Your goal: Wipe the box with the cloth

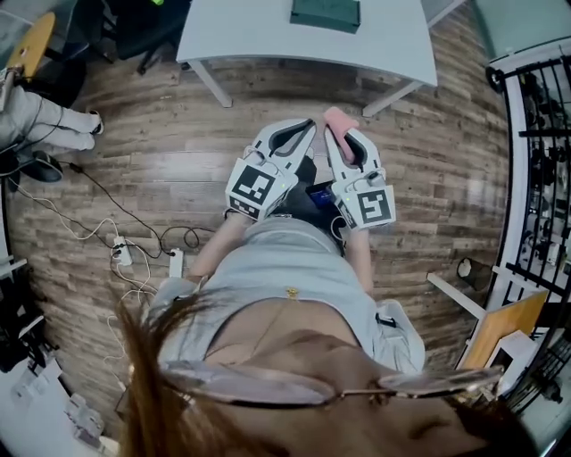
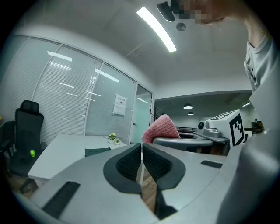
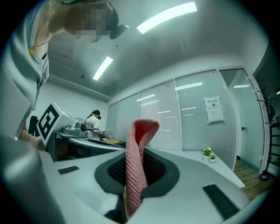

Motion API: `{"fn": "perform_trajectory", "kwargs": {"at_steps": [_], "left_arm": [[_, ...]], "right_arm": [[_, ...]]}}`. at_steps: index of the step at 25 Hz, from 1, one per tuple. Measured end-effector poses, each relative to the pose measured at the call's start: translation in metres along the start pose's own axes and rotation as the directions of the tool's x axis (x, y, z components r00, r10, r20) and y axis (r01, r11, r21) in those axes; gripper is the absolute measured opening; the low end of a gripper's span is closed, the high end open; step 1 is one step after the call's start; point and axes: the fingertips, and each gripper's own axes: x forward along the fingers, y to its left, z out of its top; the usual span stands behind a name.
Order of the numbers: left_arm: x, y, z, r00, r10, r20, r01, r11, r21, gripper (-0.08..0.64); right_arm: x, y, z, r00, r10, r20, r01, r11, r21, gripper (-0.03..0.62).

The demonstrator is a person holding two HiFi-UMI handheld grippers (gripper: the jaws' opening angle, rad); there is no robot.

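Pink knit cloth [image 3: 136,175] is clamped in the right gripper [image 3: 139,153]: the jaws pinch it and its folded top sticks up past the tips. Left gripper [image 2: 141,151] is fully closed, pads together, nothing between them. Both are held roughly level, side by side in front of the person's torso. Their tips aim at the white table [image 1: 268,36] but stay well short of it, over the wood-plank floor [image 1: 178,143]. Dark green box [image 1: 326,12] sits on the table, well apart from both grippers and from the cloth. Small potted plants [image 2: 113,138] stand on the table beyond the box. Left of the table: black office chair [image 2: 24,131], plus cables and a power strip [image 1: 120,254] on the floor. Behind the table: glass partition with blinds [image 2: 65,100]. Right of the table: black rack [image 1: 544,134].
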Motion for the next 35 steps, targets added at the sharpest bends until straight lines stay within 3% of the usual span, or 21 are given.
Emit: {"fn": "perform_trajectory", "kwargs": {"at_steps": [8, 21, 29, 35], "left_arm": [[0.061, 0.045, 0.024, 1.0, 0.024, 0.004, -0.024, 1.0, 0.017, 0.037], [0.162, 0.102, 0.054, 0.991, 0.13, 0.024, -0.131, 0.991, 0.024, 0.037], [0.202, 0.122, 0.057, 0.984, 0.174, 0.025, -0.174, 0.985, 0.002, 0.037], [0.222, 0.138, 0.053, 0.987, 0.163, 0.003, -0.163, 0.987, -0.009, 0.037]], "right_arm": [[0.058, -0.056, 0.008, 0.999, 0.046, 0.029, -0.046, 0.999, 0.009, 0.04], [0.123, -0.16, 0.014, 0.994, 0.105, 0.036, -0.106, 0.994, 0.017, 0.04], [0.151, -0.195, 0.009, 0.986, 0.166, 0.03, -0.166, 0.986, 0.023, 0.04], [0.166, -0.214, 0.004, 0.989, 0.148, 0.021, -0.148, 0.988, 0.034, 0.04]]}}
